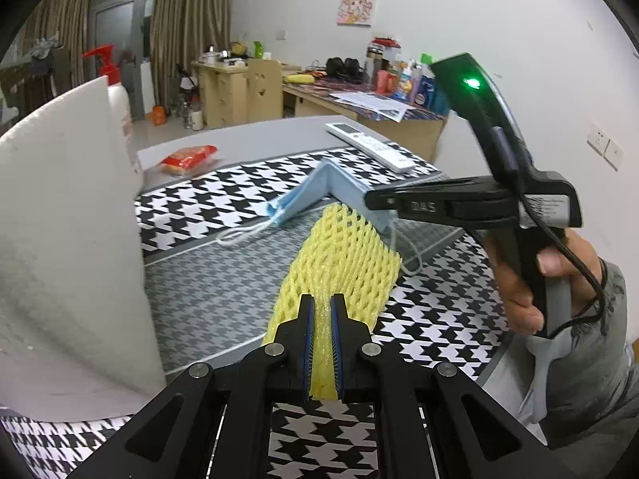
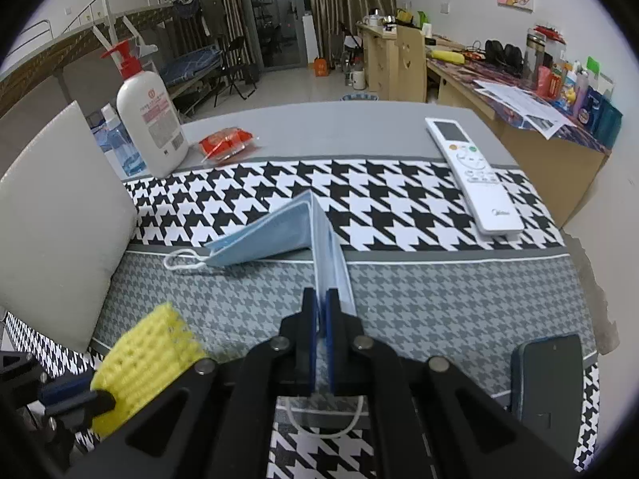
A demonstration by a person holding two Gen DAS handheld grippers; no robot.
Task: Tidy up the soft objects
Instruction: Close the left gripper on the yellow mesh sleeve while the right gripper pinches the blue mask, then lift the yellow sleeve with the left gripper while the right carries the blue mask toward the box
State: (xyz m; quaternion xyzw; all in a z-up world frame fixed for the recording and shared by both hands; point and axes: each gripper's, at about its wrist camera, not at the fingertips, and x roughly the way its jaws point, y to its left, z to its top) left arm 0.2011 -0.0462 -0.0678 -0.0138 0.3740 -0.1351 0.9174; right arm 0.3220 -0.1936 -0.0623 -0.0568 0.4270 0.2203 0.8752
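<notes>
While pinching the yellow foam net [image 1: 343,255] in the left gripper [image 1: 322,311] and clamping one end of the blue face mask [image 2: 279,235] in the right gripper [image 2: 320,299], lifting both off the houndstooth cloth [image 2: 399,187], mask's far end still resting there. Judging the sorting as barely begun: nothing placed yet. Minding the white foam board [image 1: 68,231] close on the left, the lotion bottle [image 2: 153,119], red packet [image 2: 225,141], remote [image 2: 475,175] and dark phone [image 2: 551,379] nearby.
</notes>
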